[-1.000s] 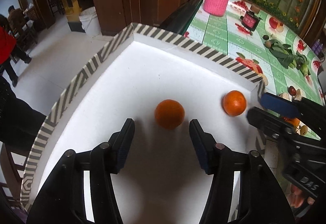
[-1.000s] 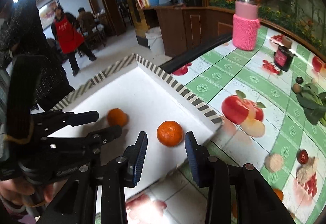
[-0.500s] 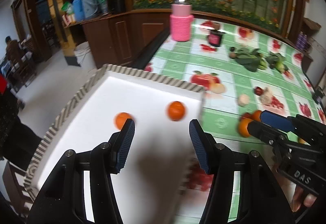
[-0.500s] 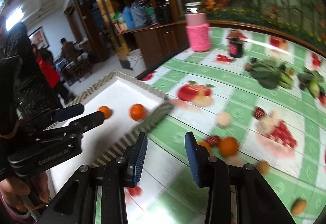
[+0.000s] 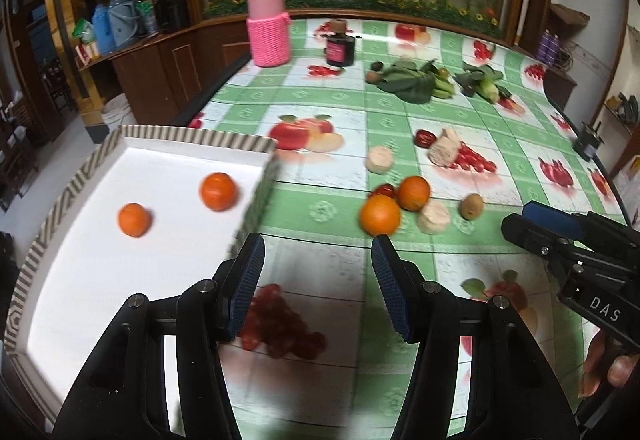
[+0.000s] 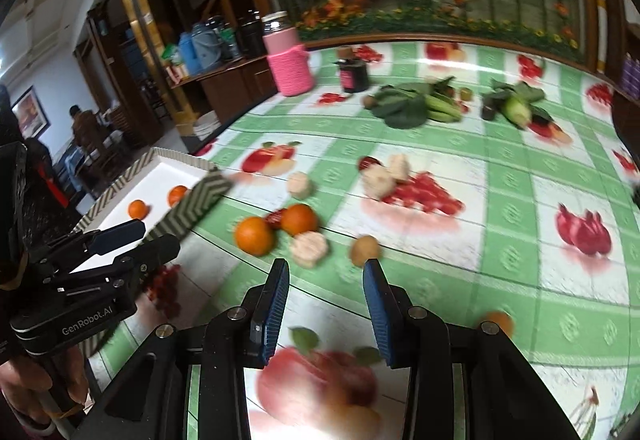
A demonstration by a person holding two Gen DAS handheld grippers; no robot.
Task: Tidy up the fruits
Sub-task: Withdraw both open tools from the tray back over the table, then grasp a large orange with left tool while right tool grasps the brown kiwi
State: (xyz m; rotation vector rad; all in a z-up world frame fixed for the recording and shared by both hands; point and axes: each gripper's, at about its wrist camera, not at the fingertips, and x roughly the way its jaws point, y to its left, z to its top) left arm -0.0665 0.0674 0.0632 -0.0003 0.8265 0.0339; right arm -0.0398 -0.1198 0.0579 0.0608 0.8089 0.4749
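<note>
A white tray with a striped rim (image 5: 192, 137) (image 6: 132, 171) sits at the table's left edge and holds two small oranges (image 5: 217, 191) (image 5: 134, 220) (image 6: 177, 195). Two larger oranges (image 5: 380, 215) (image 5: 414, 192) (image 6: 254, 235) (image 6: 299, 219) lie on the green checked tablecloth right of the tray, with a kiwi (image 5: 471, 206) (image 6: 365, 250) and pale peeled fruits (image 5: 433, 216) (image 6: 309, 248) beside them. My left gripper (image 5: 318, 280) is open and empty, above the tablecloth by the tray's right rim. My right gripper (image 6: 326, 304) is open and empty, just short of the kiwi.
A pink knit-covered jar (image 5: 267, 27) and a dark jar (image 5: 340, 45) stand at the back. Leafy vegetables (image 5: 412, 83) lie at the back right. More pale fruits and a red date (image 5: 425, 137) lie mid-table. A small orange fruit (image 6: 496, 320) sits near my right finger.
Both grippers have pulled back and swung right, away from the tray and its two small oranges, toward the loose fruit on the tablecloth. Both stayed open.
</note>
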